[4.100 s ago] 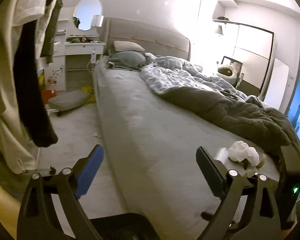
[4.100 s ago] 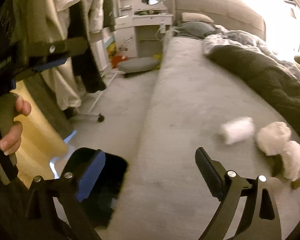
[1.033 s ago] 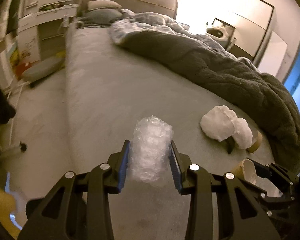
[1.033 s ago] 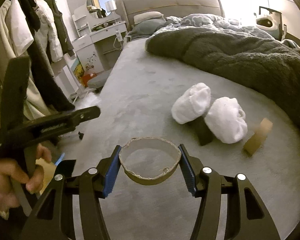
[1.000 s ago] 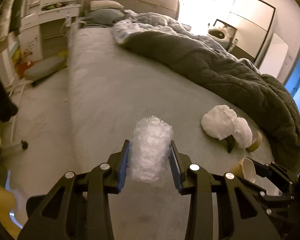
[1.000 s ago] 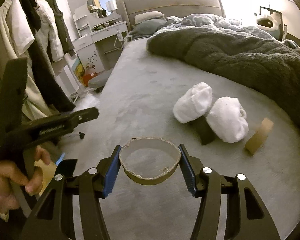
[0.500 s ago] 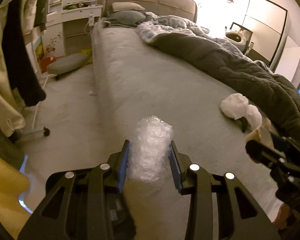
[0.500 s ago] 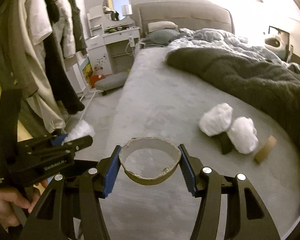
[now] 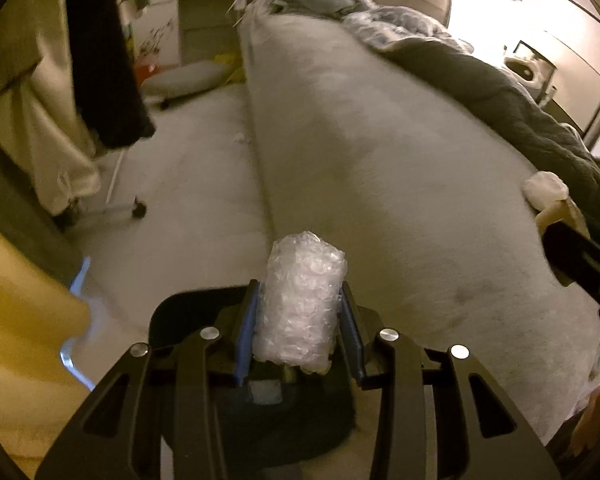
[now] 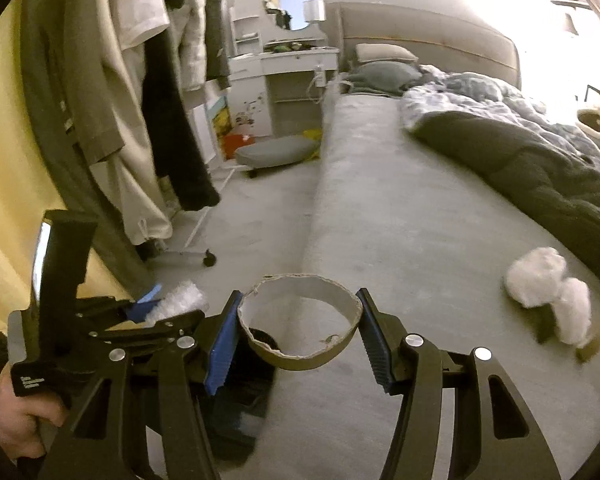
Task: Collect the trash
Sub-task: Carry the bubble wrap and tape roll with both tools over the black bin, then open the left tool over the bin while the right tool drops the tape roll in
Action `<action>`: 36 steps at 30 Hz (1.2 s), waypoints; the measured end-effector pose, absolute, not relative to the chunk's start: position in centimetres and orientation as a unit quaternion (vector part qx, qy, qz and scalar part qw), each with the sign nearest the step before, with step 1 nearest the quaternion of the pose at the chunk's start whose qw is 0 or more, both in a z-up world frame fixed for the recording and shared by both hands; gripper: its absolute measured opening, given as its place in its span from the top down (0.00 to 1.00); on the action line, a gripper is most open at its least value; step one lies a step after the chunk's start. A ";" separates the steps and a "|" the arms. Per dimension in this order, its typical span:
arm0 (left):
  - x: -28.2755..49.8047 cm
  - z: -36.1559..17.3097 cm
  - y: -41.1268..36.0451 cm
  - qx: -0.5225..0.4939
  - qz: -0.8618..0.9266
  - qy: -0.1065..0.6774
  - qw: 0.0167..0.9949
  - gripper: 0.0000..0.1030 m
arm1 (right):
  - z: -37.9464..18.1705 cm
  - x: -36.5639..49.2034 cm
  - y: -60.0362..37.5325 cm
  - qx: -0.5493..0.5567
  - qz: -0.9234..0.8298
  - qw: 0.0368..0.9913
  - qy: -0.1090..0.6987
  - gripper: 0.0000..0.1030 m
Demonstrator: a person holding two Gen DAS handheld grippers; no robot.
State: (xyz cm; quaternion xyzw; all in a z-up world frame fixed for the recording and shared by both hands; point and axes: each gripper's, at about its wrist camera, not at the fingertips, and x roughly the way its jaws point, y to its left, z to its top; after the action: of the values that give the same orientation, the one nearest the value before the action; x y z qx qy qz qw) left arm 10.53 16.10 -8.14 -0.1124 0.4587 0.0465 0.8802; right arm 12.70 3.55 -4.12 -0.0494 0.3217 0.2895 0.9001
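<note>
My left gripper (image 9: 299, 332) is shut on a roll of bubble wrap (image 9: 300, 304), held above a black trash bin (image 9: 260, 408) on the floor beside the bed. In the right wrist view the same left gripper (image 10: 168, 308) shows at the lower left with the bubble wrap (image 10: 180, 300) in it. My right gripper (image 10: 298, 336) is shut on a cardboard tape ring (image 10: 300, 320), over the bed's edge and the bin (image 10: 240, 404). Two white crumpled wads (image 10: 548, 288) and a small brown piece (image 10: 592, 344) lie on the grey bed (image 10: 400, 220).
Clothes hang on a wheeled rack (image 10: 140, 100) at the left. A grey cushion (image 10: 276, 152) lies on the floor by a white dressing table (image 10: 284, 60). A dark blanket (image 10: 540, 168) covers the bed's right side. A hand (image 10: 16, 420) holds the left gripper's handle.
Both grippers have swung left, away from the bed's middle toward its edge. The black bin has come into view under them, and the white wads have slid to the right.
</note>
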 end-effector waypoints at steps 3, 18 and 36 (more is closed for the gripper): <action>10.2 -9.1 17.5 -0.130 0.053 0.472 0.870 0.61 | -4.3 12.7 5.2 -0.056 0.300 0.896 0.322 0.44; 9.3 -15.0 21.1 -0.147 0.036 0.572 0.806 0.60 | -5.9 12.4 11.9 -0.097 0.336 0.876 0.331 0.44; 6.7 -15.0 25.1 -0.171 0.054 0.583 0.793 0.31 | -9.3 13.4 15.4 -0.113 0.352 0.850 0.375 0.44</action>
State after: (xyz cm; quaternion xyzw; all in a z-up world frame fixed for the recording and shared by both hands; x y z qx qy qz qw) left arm 6.72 25.10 -15.01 -0.1705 0.5828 0.0536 0.7927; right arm 13.43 15.40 -9.25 -0.1129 0.3749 0.3520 0.8501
